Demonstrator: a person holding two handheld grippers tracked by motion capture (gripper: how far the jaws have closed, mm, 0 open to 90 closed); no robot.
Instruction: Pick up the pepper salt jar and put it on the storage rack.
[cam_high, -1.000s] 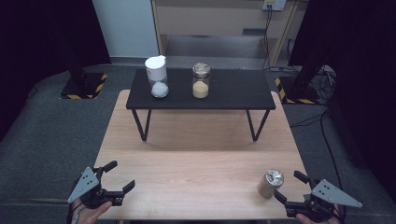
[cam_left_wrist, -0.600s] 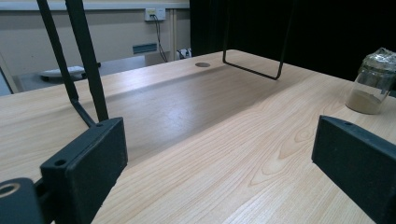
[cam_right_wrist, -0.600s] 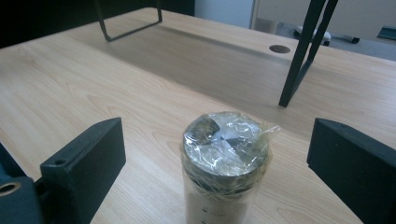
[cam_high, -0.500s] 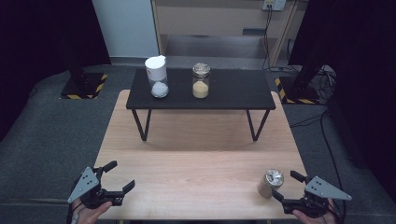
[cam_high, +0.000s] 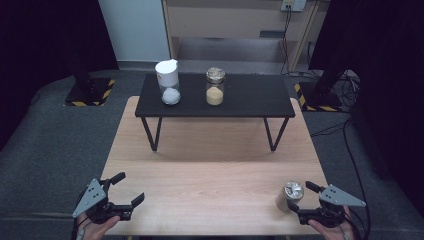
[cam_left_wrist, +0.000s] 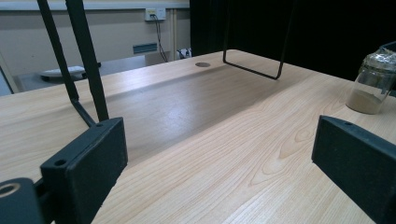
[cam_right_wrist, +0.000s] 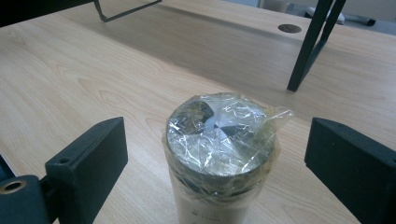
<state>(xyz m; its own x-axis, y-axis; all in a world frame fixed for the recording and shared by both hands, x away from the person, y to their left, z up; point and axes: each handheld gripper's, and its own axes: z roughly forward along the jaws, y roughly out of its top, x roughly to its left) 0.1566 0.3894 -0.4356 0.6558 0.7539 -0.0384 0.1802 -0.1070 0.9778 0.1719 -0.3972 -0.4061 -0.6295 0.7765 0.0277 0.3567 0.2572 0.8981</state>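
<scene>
A small glass jar (cam_high: 290, 195) with a plastic-wrapped lid stands upright near the front right corner of the wooden table (cam_high: 210, 170); it holds tan powder. My right gripper (cam_high: 301, 196) is level with it, one jaw on each side of the jar (cam_right_wrist: 219, 154). Those jaws have just been closing, but a gap shows on both sides and the pads (cam_right_wrist: 88, 158) do not touch the glass. At the front left my left gripper (cam_high: 130, 187) rests open over bare wood with nothing between its fingers (cam_left_wrist: 88, 163). The left gripper view shows the jar (cam_left_wrist: 373, 84) far off.
A low black bench (cam_high: 250, 100) stands across the far half of the table on thin metal legs (cam_high: 150, 135). On it are a white-lidded jar of white powder (cam_high: 170, 85) and a jar of yellow powder (cam_high: 215, 90). Dark floor surrounds the table.
My right gripper has slid left toward the jar, and its jaws now flank it. The left gripper and the jars on the bench have stayed put.
</scene>
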